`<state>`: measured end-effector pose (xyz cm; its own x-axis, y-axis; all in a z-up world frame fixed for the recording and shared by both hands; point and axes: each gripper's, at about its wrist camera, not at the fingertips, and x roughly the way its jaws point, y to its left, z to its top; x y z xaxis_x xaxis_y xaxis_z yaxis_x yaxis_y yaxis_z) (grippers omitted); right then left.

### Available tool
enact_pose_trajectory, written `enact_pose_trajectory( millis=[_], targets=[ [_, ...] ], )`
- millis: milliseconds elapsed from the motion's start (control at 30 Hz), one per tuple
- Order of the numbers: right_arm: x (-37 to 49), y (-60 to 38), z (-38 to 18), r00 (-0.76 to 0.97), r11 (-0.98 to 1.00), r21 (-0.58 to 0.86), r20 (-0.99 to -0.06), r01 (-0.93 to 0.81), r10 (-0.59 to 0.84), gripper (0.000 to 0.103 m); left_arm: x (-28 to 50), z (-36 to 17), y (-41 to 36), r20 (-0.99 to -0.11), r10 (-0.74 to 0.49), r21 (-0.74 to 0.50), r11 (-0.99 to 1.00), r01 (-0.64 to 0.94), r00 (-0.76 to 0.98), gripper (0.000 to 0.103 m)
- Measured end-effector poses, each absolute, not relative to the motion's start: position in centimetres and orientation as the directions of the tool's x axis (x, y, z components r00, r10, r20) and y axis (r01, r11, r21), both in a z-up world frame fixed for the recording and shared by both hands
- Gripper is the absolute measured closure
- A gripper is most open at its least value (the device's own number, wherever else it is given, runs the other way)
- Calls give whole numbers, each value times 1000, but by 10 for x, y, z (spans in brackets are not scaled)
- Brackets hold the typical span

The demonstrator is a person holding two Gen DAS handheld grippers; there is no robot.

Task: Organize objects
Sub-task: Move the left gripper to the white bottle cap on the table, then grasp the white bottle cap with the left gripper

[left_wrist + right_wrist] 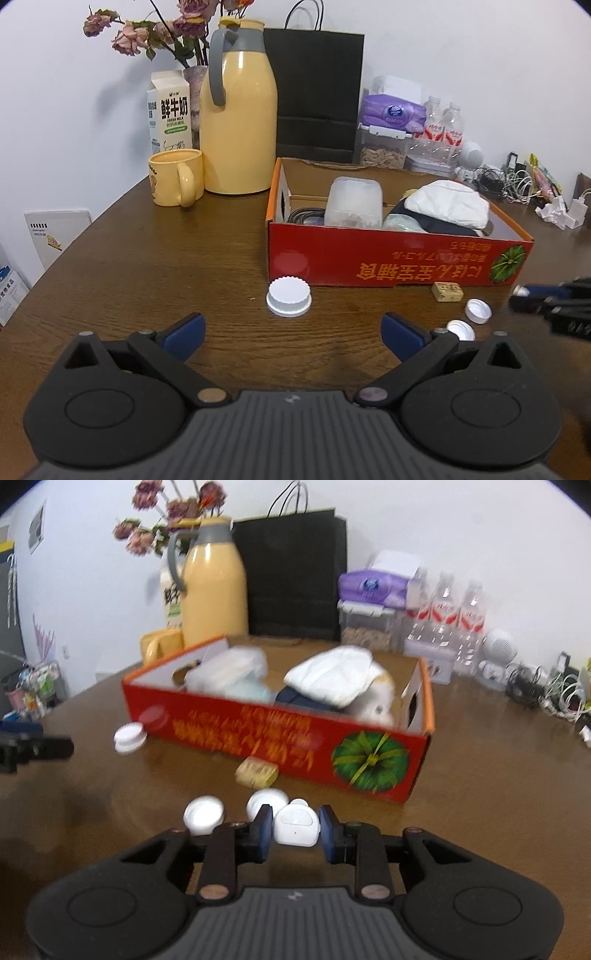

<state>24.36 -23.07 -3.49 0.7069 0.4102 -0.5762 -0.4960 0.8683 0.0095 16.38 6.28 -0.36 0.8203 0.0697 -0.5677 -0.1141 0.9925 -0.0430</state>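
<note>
A red cardboard box (pixel 399 258) (pixel 280 742) holding a plastic container, white cloth and other items sits on the brown table. In front of it lie a large white ribbed cap (pixel 289 296) (pixel 129 737), two small white caps (pixel 478 311) (pixel 204 814) and a small tan block (pixel 447 291) (pixel 257 772). My left gripper (pixel 293 330) stands open over bare table, just short of the large cap. My right gripper (pixel 295 827) is shut on a small white rounded case (pixel 295 826), close to the table by the small caps. It shows as a blurred dark shape (pixel 554 302) in the left wrist view.
A yellow mug (pixel 176 178), a yellow thermos jug (pixel 239 110), a milk carton (pixel 170 114), dried flowers and a black paper bag (pixel 317 92) line the back. Tissue packs, water bottles (pixel 443 609), a white gadget and tangled cables (pixel 546 690) fill the back right.
</note>
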Motion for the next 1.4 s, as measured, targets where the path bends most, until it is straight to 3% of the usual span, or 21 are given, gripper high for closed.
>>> enact_pose_trajectory(
  millis=[233, 767, 900, 967, 1000, 1033, 1400],
  targets=[
    [262, -226, -24, 741, 875, 4, -529, -485, 413, 77, 196, -11, 69, -603, 105, -35, 987, -158, 791, 0],
    [266, -227, -39, 751, 888, 14, -527, -460, 398, 77, 250, -39, 66, -621, 183, 15, 975, -223, 762, 1],
    [264, -227, -39, 763, 893, 6, -517, -451, 389, 77, 252, -43, 67, -633, 162, 1, 978, -208, 757, 19],
    [264, -226, -39, 763, 893, 5, -518, -450, 387, 77, 252, -44, 67, -636, 154, -2, 979, -201, 756, 43],
    [264, -226, -40, 762, 893, 5, -519, -450, 387, 77, 252, -45, 66, -633, 154, 2, 980, -198, 758, 47],
    [264, -225, -41, 762, 893, 4, -520, -450, 386, 77, 250, -44, 64, -628, 154, 7, 981, -193, 763, 62],
    [261, -223, -44, 768, 892, -17, -516, -451, 379, 77, 238, -40, 59, -593, 135, 8, 987, -162, 794, 62]
  ],
)
